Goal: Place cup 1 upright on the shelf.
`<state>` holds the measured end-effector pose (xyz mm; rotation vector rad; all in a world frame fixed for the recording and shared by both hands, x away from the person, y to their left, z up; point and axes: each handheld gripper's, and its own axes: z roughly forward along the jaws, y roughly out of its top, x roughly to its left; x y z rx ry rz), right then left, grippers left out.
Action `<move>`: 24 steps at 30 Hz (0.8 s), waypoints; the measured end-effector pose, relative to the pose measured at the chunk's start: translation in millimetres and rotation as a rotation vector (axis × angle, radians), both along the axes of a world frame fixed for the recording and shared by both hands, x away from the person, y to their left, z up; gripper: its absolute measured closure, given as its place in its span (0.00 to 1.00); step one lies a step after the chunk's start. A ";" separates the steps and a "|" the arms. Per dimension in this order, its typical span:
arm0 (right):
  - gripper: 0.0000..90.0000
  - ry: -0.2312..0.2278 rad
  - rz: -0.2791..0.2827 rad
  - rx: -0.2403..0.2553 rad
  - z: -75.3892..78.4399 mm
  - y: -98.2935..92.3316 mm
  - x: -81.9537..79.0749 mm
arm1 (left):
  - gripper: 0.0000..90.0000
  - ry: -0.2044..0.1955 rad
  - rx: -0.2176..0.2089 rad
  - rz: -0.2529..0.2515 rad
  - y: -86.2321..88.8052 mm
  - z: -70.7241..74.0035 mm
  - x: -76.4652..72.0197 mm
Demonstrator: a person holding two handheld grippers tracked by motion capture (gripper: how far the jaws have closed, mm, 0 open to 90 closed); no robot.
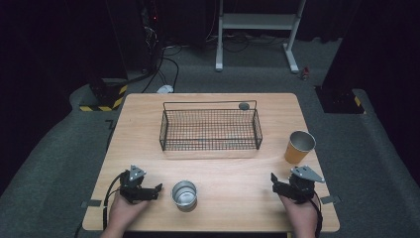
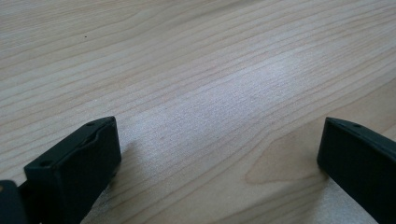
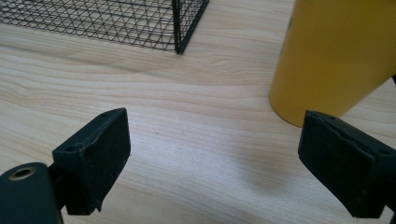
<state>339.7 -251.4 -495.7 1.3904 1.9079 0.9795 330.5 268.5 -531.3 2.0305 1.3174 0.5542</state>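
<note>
Nothing looks started: the black wire mesh basket [image 1: 210, 130] near the light wooden table's [image 1: 233, 198] far edge seems empty. The shiny metal cup [image 1: 184, 194] stands by the near edge and the yellow paper cup [image 1: 299, 147] by the right edge. The left gripper [image 1: 148, 191] and right gripper [image 1: 281, 186] rest at the near corners, jaws wide, holding nothing.

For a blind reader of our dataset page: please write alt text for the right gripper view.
The open black jaws of the right hand-held gripper rest low over a light wooden table, nothing between them. A yellow cup stands just beyond the right-side jaw, and a corner of a black wire basket lies farther back.
</note>
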 end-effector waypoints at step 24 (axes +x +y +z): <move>0.10 -0.036 -0.095 -0.020 6.0 -36.3 11.2 | 0.00 0.000 0.002 -0.002 -1.2 -0.1 1.0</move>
